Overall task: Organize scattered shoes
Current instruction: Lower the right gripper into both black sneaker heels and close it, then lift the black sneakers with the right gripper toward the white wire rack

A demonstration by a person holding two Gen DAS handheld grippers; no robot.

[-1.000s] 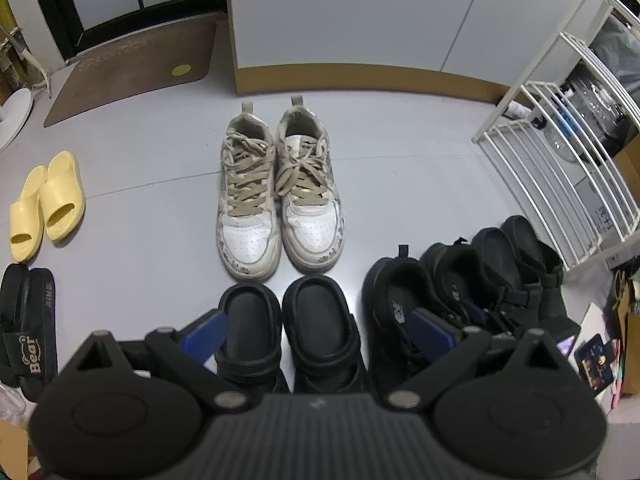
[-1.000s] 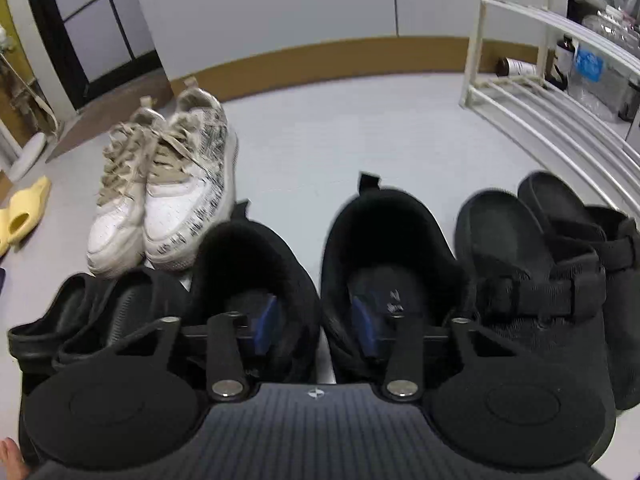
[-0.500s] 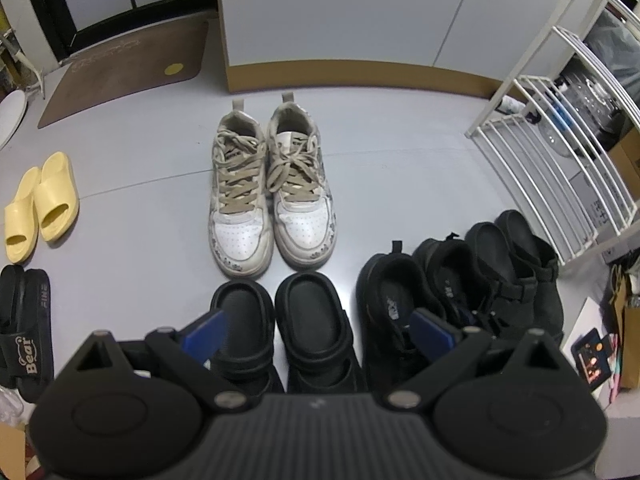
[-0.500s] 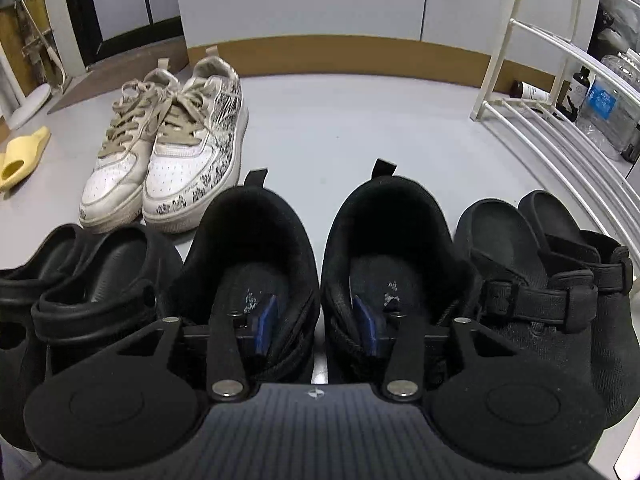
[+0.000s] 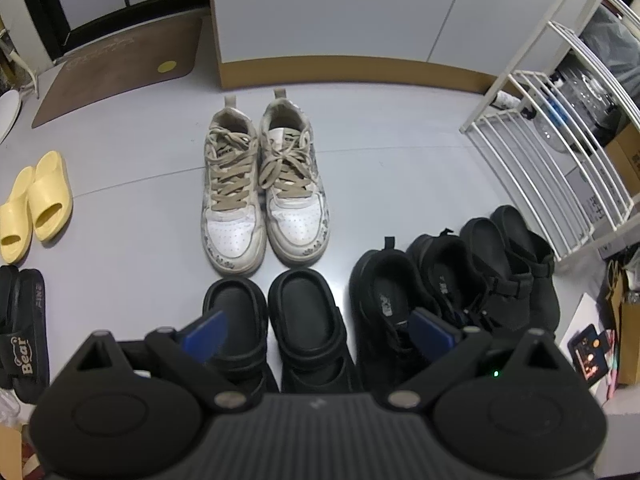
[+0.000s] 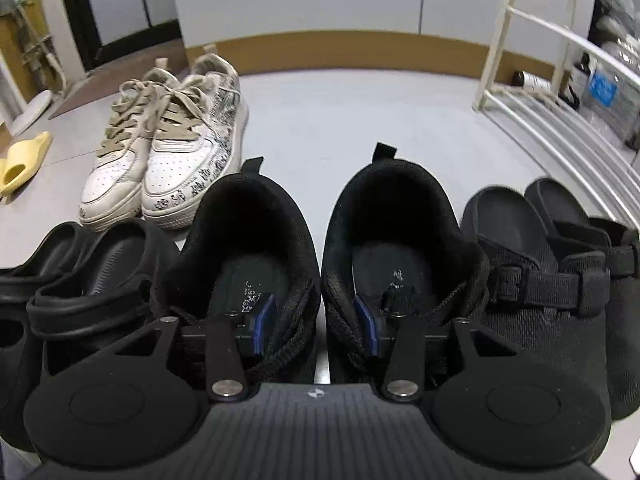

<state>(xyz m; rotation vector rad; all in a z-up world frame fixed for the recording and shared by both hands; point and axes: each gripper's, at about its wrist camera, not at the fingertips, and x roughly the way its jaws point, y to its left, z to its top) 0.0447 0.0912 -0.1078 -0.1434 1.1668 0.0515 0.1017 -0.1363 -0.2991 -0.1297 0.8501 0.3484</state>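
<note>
From my left gripper (image 5: 316, 330) I look down on the grey floor (image 5: 380, 168), and its blue-padded fingers stand wide apart with nothing between them, hanging above the near row of shoes. Directly under it sit the black clogs (image 5: 276, 320) side by side, and beyond them, toes almost touching the clogs, the white sneakers (image 5: 264, 196) with tan laces stand as a neat pair. To the right the black sneakers (image 5: 416, 296) sit close together, then the black strap sandals (image 5: 516, 256) just beside them, next to the white wire rack (image 5: 560, 152). Far left lie the yellow slides (image 5: 36, 208), with black slides (image 5: 22, 320) nearer me, and a brown mat (image 5: 120, 60) by the door. From my right gripper (image 6: 316, 326) the black sneakers (image 6: 320, 248) fill the middle: one finger reaches into each shoe's opening, so the two inner walls lie between the pads and the fingers stand partly apart. Against all that black fabric I cannot be sure the pads actually press on the walls. The strap sandals (image 6: 560, 272) touch the right sneaker, the clogs (image 6: 80, 272) crowd the left one, and the white sneakers (image 6: 176, 148) stand behind.
</note>
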